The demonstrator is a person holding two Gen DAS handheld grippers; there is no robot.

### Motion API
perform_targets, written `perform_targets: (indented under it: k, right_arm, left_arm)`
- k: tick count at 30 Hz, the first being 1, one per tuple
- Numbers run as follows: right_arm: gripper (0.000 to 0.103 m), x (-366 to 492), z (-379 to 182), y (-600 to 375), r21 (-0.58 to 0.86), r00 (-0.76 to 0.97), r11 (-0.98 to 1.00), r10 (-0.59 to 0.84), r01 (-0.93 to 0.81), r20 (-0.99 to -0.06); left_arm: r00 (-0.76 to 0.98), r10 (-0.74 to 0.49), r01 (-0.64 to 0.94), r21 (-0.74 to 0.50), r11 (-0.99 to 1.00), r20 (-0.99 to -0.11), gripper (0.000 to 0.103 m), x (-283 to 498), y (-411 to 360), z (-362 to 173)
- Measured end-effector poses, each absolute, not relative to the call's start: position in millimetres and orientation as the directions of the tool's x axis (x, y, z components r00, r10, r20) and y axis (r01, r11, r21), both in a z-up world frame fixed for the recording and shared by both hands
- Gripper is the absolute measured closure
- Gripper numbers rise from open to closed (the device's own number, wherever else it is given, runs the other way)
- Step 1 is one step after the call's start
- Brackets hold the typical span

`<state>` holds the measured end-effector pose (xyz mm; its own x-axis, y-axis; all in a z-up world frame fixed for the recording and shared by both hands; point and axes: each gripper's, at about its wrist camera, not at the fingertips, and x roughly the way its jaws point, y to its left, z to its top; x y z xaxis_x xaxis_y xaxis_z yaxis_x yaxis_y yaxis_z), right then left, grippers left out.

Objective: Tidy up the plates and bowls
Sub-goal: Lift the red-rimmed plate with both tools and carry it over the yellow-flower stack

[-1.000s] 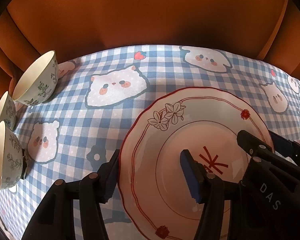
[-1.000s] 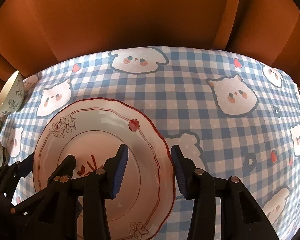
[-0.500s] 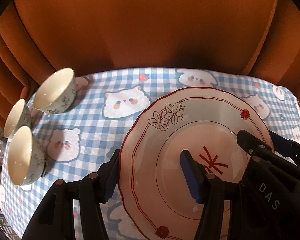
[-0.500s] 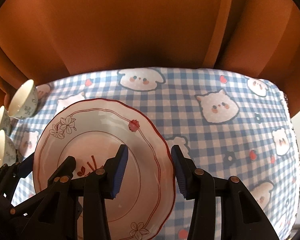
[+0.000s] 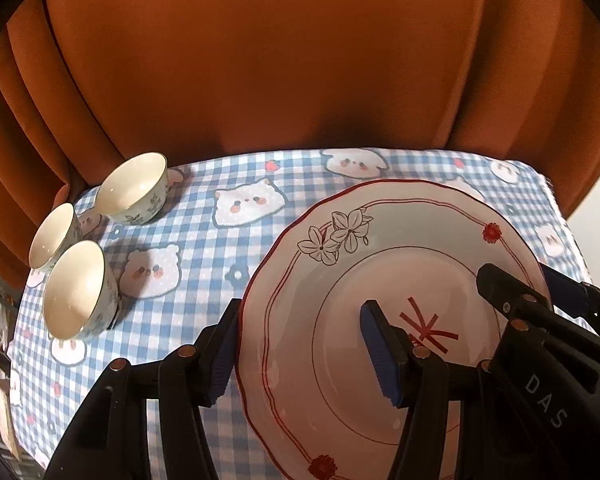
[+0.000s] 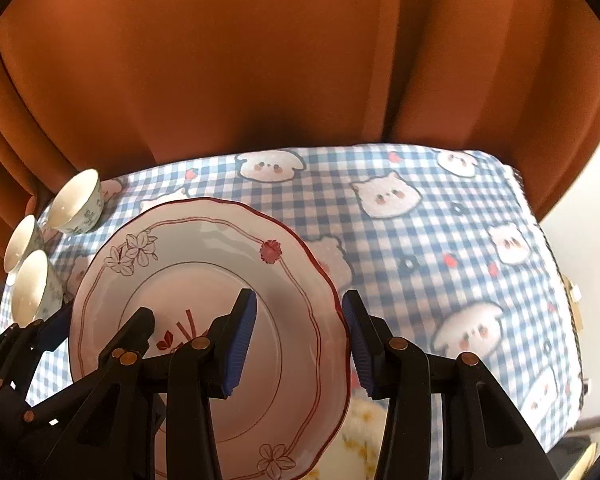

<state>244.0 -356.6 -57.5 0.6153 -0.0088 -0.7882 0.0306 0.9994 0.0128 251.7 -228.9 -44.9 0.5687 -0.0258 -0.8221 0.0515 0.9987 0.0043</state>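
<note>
A white plate [image 5: 340,280] with a red scalloped rim and flower prints is held up above the table. My left gripper [image 5: 304,356] is shut on its left rim. My right gripper [image 6: 298,340] is shut on its right rim; the plate also shows in the right wrist view [image 6: 204,272]. Three cream bowls with floral prints stand at the table's left end: one at the back [image 5: 134,188], one at the edge [image 5: 54,236], one nearest [image 5: 78,290]. They also show in the right wrist view [image 6: 76,202].
The table wears a blue checked cloth [image 6: 440,240] with cartoon animal faces. An orange curtain [image 5: 280,60] hangs close behind it. The cloth's right edge [image 6: 548,248] drops off to a pale floor.
Both grippers have lifted the plate up and back from the table. The table and bowls now look smaller and farther below. The grip on the plate is unchanged.
</note>
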Motion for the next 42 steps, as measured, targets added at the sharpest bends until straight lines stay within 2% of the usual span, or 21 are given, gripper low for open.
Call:
perform_targets:
  k: [17,42]
  right_arm:
    - [0.055,145.4,-80.3,-385.4,-0.014,0.557,0.991,-0.088,0.135,-0.826]
    - [0.055,154.4,-146.9,-437.1,0.023,0.454,1.0,0.014,0.015,-0.891]
  left_arm:
    - [0.489,-0.117,0.148,-0.05,0.988,-0.864,0.044,175.3,-259.5,-71.9]
    - [0.441,0.002,0.066,0.035,0.997,-0.897,0.044,162.1,-309.5,-121.2]
